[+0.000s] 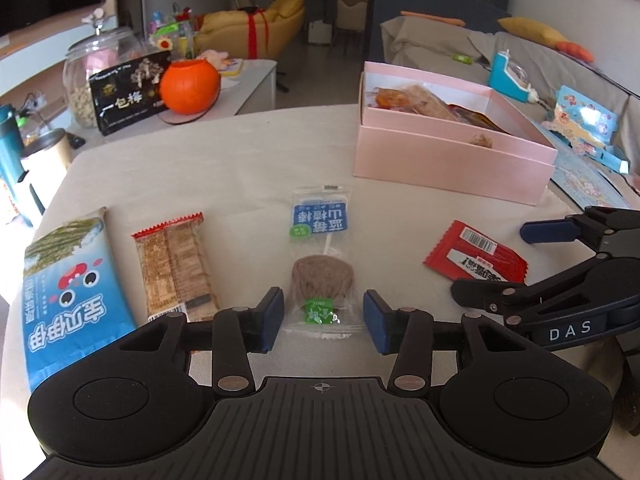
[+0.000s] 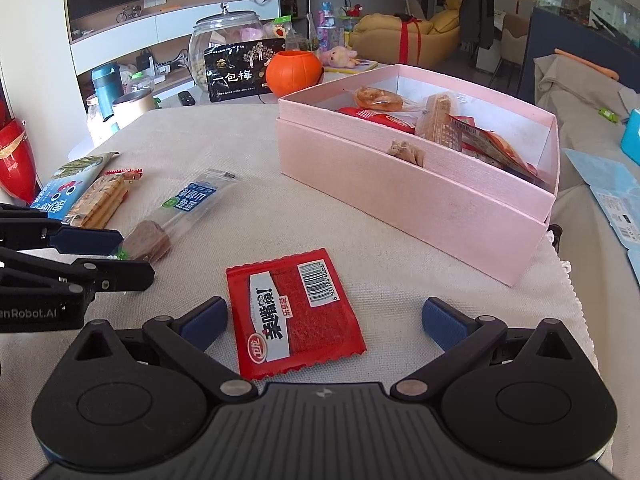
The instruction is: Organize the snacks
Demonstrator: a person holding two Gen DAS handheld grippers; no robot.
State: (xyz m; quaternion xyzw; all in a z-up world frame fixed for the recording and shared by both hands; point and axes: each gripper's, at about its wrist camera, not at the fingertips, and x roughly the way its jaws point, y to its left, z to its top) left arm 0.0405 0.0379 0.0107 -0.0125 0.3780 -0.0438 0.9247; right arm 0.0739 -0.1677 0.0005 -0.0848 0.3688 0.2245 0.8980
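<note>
My left gripper (image 1: 323, 320) is open, its blue pads on either side of the near end of a clear hawthorn lollipop packet (image 1: 322, 264) lying on the table; I cannot tell if they touch it. A cracker pack (image 1: 174, 268) and a blue seaweed packet (image 1: 72, 292) lie to its left. My right gripper (image 2: 322, 326) is open around the near part of a red snack packet (image 2: 296, 312), which also shows in the left wrist view (image 1: 476, 254). The pink box (image 2: 420, 184) holds several snacks and stands beyond.
The table has a beige cloth (image 2: 240, 152). Behind it stand a glass jar (image 2: 216, 48), a black plum box (image 2: 244, 72) and an orange pumpkin bowl (image 2: 294, 72). A sofa with blue items (image 1: 580, 120) lies to the right of the box.
</note>
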